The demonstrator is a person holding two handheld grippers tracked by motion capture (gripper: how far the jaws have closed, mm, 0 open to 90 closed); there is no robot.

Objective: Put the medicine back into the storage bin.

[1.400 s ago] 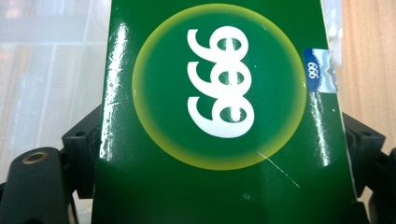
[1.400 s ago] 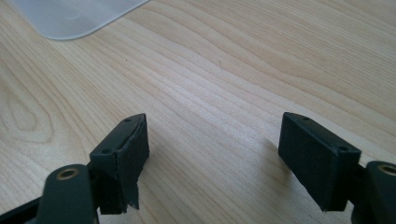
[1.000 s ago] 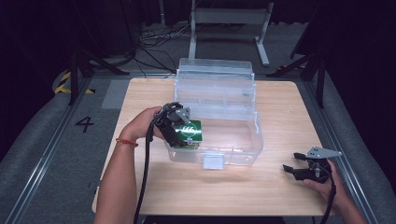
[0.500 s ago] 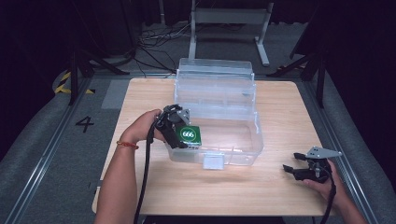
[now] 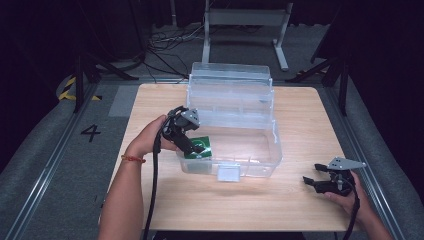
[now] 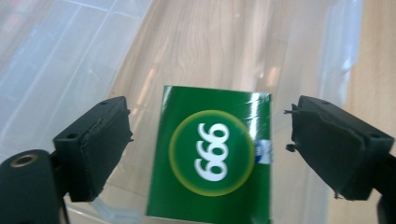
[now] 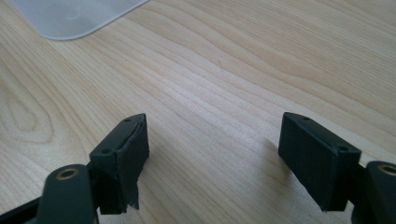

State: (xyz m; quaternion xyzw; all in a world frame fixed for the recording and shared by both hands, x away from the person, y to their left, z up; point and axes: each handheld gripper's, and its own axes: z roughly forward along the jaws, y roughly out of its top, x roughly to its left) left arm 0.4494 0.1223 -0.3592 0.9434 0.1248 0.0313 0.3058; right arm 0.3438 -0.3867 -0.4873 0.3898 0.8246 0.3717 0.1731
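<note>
My right gripper (image 5: 320, 184) rests at about 4 o'clock on the surface (image 5: 300, 125), jaws set wide apart over bare wood, nothing between them. In its own view the pale grain runs diagonally under the black pads (image 7: 126, 154), and a frosted rounded plastic corner (image 7: 74, 16) lies at 11 o'clock.

My left gripper (image 5: 192, 150) is at about 8 o'clock, reaching over the near left wall of the clear plastic bin (image 5: 260, 155). Its jaws stand apart, one on either side of the green packet (image 6: 212, 158) without pressing on it; there is a gap on both sides.

The green packet lies flat on the bin floor in the near left corner. It is the one item I can see in the bin. Shape: flat rectangle, glossy printed face, with a yellow-ringed green disc carrying white digits. In the left gripper view its long axis runs 12 to 6 o'clock.

Bin: transparent, rounded corners, a white label (image 5: 230, 172) on the near wall. Its hinged lid (image 5: 230, 87) stands open at the far side, ribbed and clear.
</note>
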